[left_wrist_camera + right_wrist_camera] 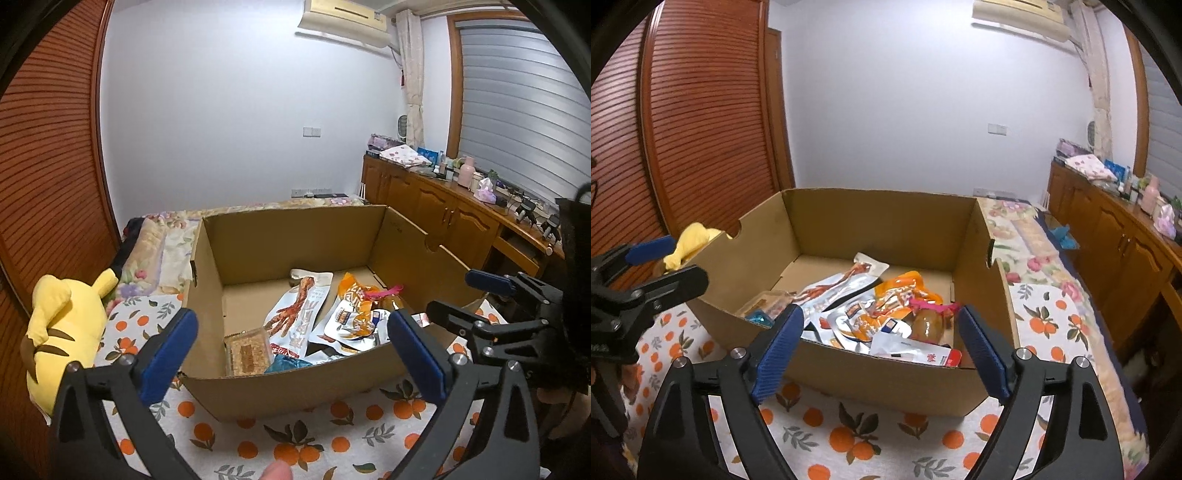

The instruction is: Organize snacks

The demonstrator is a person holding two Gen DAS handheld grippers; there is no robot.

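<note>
An open cardboard box (295, 391) (886, 380) stands on the bed, with several snacks lying loose inside. Among them are a white chicken-foot pack (299, 317) (842, 284), an orange pack (356, 306) (905, 288), a clear tub of brown cake (247, 350), a blue wrapper (761, 317), a pink-tied brown pouch (927, 323) and a white-and-red packet (923, 354). My left gripper (291, 321) (670, 264) is open before the box's near wall, holding nothing. My right gripper (880, 314) (461, 295) is open too, nothing between its blue pads.
The orange-print bedspread (332, 435) runs under and around the box. A yellow plush toy (62, 332) lies to its left, against the louvred wardrobe (48, 147). A cluttered wooden cabinet (443, 206) lines the right side. A fingertip (277, 472) shows at the bottom edge.
</note>
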